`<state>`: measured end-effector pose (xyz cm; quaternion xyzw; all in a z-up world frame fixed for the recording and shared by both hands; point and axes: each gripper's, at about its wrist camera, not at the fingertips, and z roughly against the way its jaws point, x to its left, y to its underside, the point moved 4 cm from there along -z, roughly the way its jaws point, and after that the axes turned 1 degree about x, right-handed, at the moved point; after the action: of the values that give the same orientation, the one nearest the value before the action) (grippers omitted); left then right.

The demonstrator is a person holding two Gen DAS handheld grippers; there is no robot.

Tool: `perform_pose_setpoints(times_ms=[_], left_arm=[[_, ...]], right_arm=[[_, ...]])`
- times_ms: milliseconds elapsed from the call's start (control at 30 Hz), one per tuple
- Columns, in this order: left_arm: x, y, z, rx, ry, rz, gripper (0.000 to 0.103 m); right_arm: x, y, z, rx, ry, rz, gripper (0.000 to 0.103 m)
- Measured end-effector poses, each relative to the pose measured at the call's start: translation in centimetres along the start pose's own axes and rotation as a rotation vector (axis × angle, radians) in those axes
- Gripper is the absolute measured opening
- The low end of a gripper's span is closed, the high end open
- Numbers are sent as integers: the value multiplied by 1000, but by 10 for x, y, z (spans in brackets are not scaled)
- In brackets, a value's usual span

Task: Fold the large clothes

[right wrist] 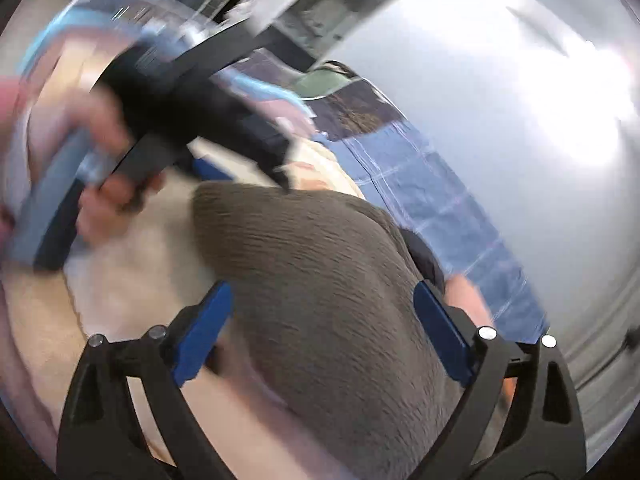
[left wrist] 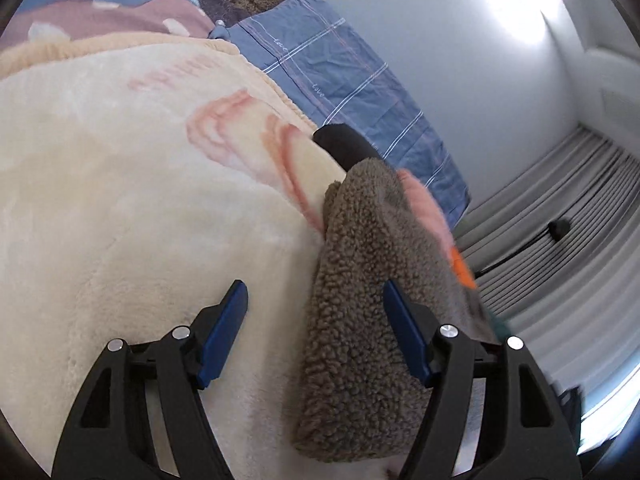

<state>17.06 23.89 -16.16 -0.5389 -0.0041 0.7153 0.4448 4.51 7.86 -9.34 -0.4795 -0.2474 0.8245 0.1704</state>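
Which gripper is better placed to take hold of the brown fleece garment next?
Left, probably. The left gripper has the brown fleece garment sharply in view between open jaws; the right gripper view is motion-blurred.

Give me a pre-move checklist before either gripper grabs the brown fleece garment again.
1. Left gripper open, nothing pinched: ok.
2. Right gripper open, pads off the cloth: ok.
3. Brown fleece garment resting on the cream blanket: ok.
4. Garment lying flat and squared: not ok, it is bunched, with its black cuff at the far end.
5. Right wrist view sharp enough to aim: not ok, blurred.
6. Garment's near edge visible: cannot tell.
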Motion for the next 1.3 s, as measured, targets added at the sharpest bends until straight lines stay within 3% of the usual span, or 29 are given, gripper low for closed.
perform_pose_setpoints(times_ms=[233, 400, 667, 700, 733, 833, 967, 1067, 1133, 1233, 1300], left_arm=[[3, -2, 3, -18, 62, 56, 70], [4, -3, 4, -13, 67, 57, 70], [9, -4, 5, -9, 81, 64, 71], [9, -4, 5, -9, 81, 65, 71], [9, -4, 6, -10, 82, 66, 71], [9, -4, 5, -9, 84, 68, 71], [5, -5, 0, 14, 87, 52, 71], [3, -16, -8, 38, 95, 103, 71], [-2, -24, -15, 75, 139, 126, 71], [-21, -32, -44, 247, 205, 111, 71], [-30, -37, -72, 374, 151, 69, 71]], right_arm=[[21, -1, -40, 80, 71, 90, 94], [32, -14, -53, 58, 93, 133, 94], [30, -24, -80, 74, 57, 59, 90], [30, -24, -81, 75, 51, 52, 81], [31, -24, -81, 67, 50, 48, 65], [34, -23, -68, 21, 79, 55, 40], [9, -23, -64, 7, 0, -75, 38], [9, -24, -69, 3, -8, -90, 38], [12, -24, -71, -1, -3, -88, 38], [7, -23, -75, -7, -24, -114, 39], [3, -22, -78, -8, -38, -132, 39]])
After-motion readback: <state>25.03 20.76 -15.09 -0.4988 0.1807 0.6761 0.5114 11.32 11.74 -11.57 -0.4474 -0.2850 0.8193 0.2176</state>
